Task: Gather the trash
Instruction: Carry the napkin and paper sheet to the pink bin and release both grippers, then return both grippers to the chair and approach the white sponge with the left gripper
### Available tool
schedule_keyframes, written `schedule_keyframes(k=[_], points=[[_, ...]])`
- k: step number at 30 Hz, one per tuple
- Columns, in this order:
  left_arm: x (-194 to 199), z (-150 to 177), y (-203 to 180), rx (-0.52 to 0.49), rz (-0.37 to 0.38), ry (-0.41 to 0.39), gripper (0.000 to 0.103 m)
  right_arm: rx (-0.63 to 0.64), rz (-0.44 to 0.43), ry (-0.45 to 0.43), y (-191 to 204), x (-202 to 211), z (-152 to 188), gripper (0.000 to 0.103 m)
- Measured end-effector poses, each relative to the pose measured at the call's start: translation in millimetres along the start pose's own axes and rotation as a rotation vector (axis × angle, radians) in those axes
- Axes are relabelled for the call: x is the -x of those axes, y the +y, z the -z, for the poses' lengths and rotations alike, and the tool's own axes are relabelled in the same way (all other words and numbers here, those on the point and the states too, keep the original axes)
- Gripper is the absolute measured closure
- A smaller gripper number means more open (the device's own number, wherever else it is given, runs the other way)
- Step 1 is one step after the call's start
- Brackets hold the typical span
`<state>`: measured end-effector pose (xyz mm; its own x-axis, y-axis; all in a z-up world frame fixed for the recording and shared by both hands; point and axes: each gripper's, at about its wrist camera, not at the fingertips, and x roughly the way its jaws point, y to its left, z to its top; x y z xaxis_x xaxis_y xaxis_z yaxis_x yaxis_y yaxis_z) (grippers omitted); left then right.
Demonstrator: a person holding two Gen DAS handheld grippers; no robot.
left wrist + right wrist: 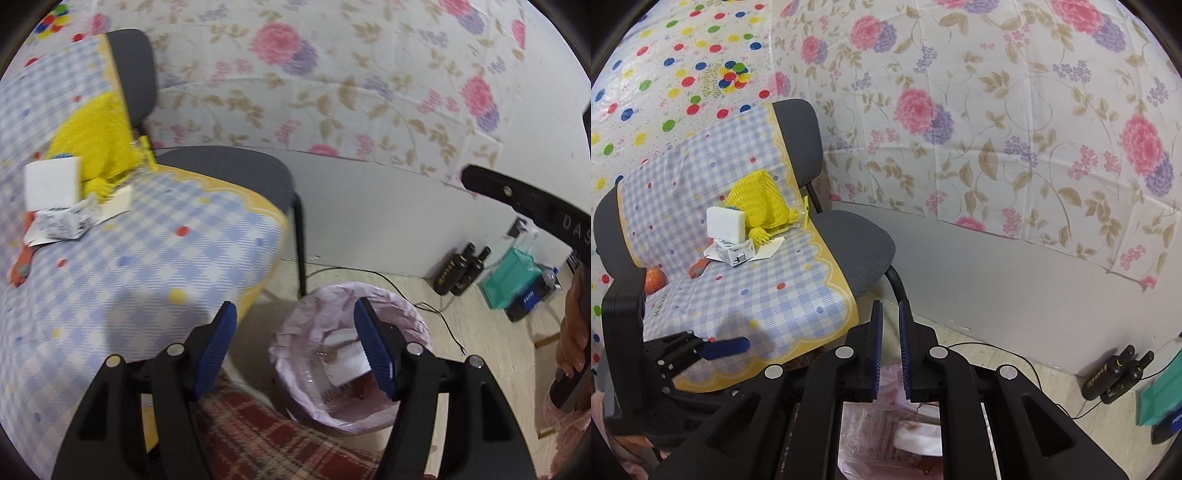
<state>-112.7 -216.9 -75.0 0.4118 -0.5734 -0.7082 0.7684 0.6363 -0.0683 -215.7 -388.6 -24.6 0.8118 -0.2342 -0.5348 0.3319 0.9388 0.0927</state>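
Observation:
A bin with a pink liner (347, 369) stands on the floor beside the chair and holds white scraps; it also shows below my right gripper (886, 424). My left gripper (295, 328) is open and empty, above the bin's edge. My right gripper (890, 332) is nearly shut with a narrow gap, empty, above the bin. On the chair's checked cloth (768, 280) lie a yellow net (757, 203), a white foam block (726, 223), a crumpled printed carton (737, 254), white paper (770, 251), an orange scrap (698, 269) and an orange fruit (655, 280). The same pile shows in the left view (59, 206).
A grey chair (229, 166) stands against a floral sheet (997, 129). Two dark bottles (461, 273) and a teal bag (513, 273) stand on the floor at right. A black cable (436, 310) runs across the floor. A plaid rug (277, 443) lies under the bin.

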Motion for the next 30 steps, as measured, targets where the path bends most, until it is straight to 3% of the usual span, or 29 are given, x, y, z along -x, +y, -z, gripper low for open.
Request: schedule_keyframes(k=[9, 21, 30], points=[[41.4, 1.9, 54.0, 0.107, -0.125, -0.083, 0.039, 0.054, -0.079, -0.008, 40.0, -8.1, -14.2, 0.084], [75.1, 11.9, 128.1, 0.240, -0.304, -0.141, 0.038, 0.141, -0.208, 0.018, 109.2, -55.5, -33.9, 0.073], [88.9, 0.3, 184.2, 0.312, -0.424, -0.182, 0.027, 0.165, -0.268, 0.034, 143.1, -98.0, -54.8, 0.061]])
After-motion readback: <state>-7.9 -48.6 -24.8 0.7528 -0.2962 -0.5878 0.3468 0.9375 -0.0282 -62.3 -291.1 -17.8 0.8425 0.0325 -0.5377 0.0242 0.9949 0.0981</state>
